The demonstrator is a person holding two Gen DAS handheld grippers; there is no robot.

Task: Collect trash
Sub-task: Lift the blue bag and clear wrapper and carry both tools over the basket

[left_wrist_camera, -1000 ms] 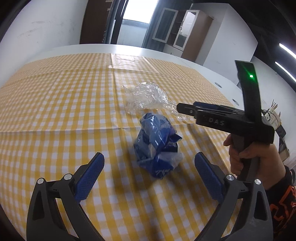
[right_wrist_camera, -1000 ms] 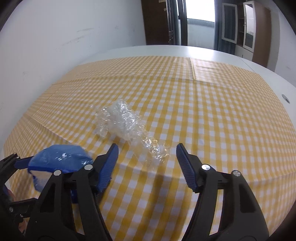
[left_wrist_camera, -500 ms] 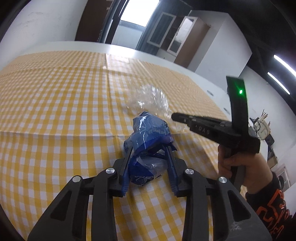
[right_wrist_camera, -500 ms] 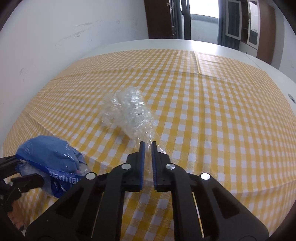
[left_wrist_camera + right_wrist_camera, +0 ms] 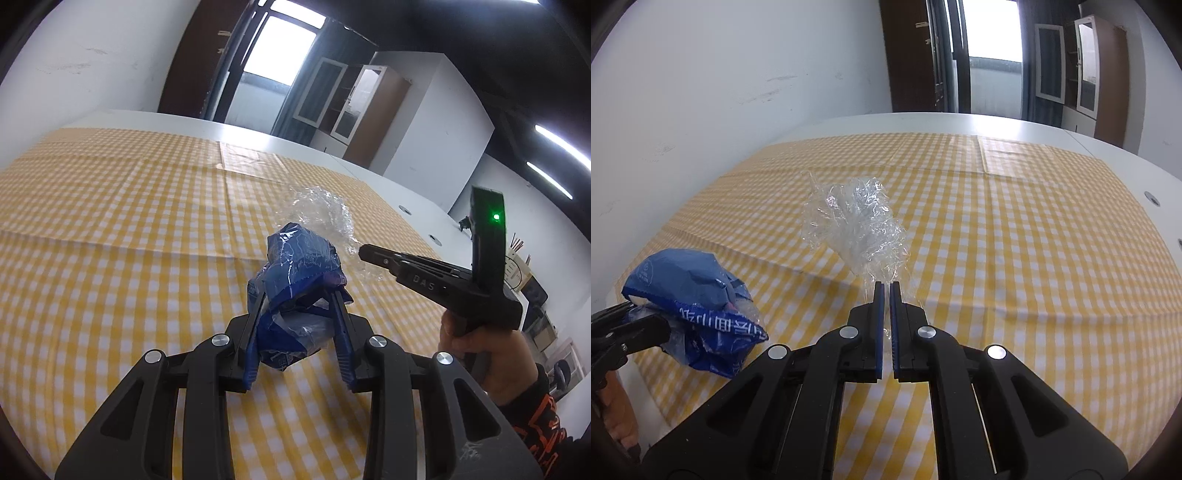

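My left gripper [image 5: 297, 295] is shut on a crumpled blue plastic bag [image 5: 299, 266] and holds it above the yellow checked tablecloth [image 5: 110, 229]. The bag also shows at the left of the right wrist view [image 5: 698, 295]. My right gripper [image 5: 886, 291] is shut on a crumpled clear plastic wrap [image 5: 855, 225], lifted off the cloth. In the left wrist view the right gripper [image 5: 364, 253] reaches in from the right, with the clear wrap [image 5: 321, 210] at its tip.
The tablecloth [image 5: 1015, 229] covers a white table [image 5: 923, 122] with small round holes near its right edge. A white wall runs along the left. A doorway and cabinets stand behind the table.
Both grippers closed from open, the left on the blue bag and the right on the clear wrap. Both pieces have since been lifted off the cloth.
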